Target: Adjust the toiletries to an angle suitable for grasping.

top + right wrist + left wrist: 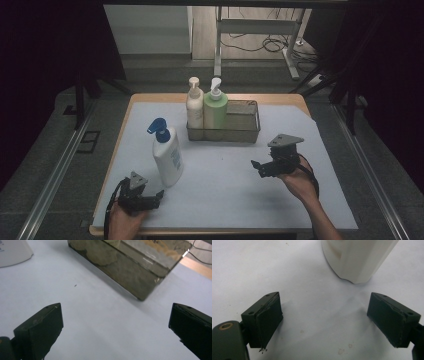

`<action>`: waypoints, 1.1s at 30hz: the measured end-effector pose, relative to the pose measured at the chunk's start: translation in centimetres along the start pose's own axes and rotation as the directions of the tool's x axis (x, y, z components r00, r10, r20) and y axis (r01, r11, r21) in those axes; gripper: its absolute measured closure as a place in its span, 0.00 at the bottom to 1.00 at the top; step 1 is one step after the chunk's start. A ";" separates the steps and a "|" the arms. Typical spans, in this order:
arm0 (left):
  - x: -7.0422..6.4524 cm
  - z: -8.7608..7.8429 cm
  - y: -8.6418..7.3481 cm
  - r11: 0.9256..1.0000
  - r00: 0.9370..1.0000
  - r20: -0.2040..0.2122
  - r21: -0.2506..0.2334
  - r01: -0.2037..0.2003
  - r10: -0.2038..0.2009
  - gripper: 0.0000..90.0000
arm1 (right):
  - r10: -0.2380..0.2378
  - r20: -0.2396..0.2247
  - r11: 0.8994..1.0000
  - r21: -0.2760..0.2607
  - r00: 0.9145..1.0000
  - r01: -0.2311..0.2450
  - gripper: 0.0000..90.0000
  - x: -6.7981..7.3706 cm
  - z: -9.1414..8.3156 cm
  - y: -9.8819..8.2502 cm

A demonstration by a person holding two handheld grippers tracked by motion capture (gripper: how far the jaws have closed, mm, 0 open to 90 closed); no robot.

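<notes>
Left gripper (324, 320) jaws spread wide, empty, near white bottle (357, 257); right gripper (117, 330) likewise, facing basket (130, 267)

No text, brand or number can be read. Blue print is seen on the label of the white pump bottle (168, 157), standing on the table, but it is too small to be made out.

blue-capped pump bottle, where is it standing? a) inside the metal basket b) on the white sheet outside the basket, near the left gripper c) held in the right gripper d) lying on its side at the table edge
b: the blue-capped pump bottle stands upright on the white sheet, in front of and apart from the metal basket, close to the open left gripper.
</notes>
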State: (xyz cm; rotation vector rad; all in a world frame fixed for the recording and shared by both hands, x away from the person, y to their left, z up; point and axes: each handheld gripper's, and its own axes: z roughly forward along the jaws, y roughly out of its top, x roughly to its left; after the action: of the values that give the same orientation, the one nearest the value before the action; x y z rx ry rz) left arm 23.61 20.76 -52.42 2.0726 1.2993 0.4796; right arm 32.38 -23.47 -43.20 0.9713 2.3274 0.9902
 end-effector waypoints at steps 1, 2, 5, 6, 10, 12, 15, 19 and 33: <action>0.0 0.0 0.0 1.000 1.000 0.001 0.000 -0.002 0.002 0.14 | 0.006 0.002 1.000 0.002 1.000 -0.006 0.00 -0.1 -0.2 -0.4; 0.0 0.0 0.0 1.000 1.000 0.000 0.000 -0.002 0.002 0.14 | 0.009 0.006 1.000 0.003 1.000 -0.009 0.00 -0.1 -0.3 -0.7; 0.0 0.0 0.0 1.000 1.000 0.000 0.000 0.003 -0.003 0.14 | 0.017 0.013 1.000 0.004 1.000 -0.017 0.00 -0.2 -0.7 -1.6; 0.0 0.0 0.0 1.000 1.000 0.000 0.000 0.002 -0.002 0.14 | 0.021 0.017 1.000 0.003 1.000 -0.022 0.00 -0.2 -0.9 -1.9; 0.0 0.0 0.0 1.000 1.000 0.000 -0.001 0.004 -0.004 0.14 | 0.033 0.024 0.999 0.005 0.999 -0.033 0.00 -0.3 -1.3 -3.2; 0.0 0.0 0.0 1.000 1.000 0.000 -0.002 0.004 -0.004 0.14 | 0.036 0.029 0.999 0.006 0.999 -0.036 0.00 -0.3 -1.4 -3.8; 0.0 0.0 0.0 1.000 1.000 0.000 -0.002 0.004 -0.004 0.14 | 0.050 0.033 0.999 0.002 0.998 -0.050 0.00 -0.2 -1.5 -4.8; 0.0 0.0 0.0 1.000 1.000 0.000 -0.002 0.004 -0.004 0.14 | 0.066 0.032 0.998 0.014 0.997 -0.066 0.00 -0.2 -1.4 -6.1; 0.0 0.0 0.0 1.000 1.000 0.001 -0.001 0.004 -0.004 0.14 | 0.089 0.021 0.993 0.077 0.996 -0.090 0.00 0.0 0.8 -9.9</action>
State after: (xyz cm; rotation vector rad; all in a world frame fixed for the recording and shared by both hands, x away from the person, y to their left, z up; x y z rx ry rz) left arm 23.61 20.75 -52.42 2.0687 1.3030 0.4773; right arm 28.59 -28.08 -51.13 1.1194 2.3413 0.9278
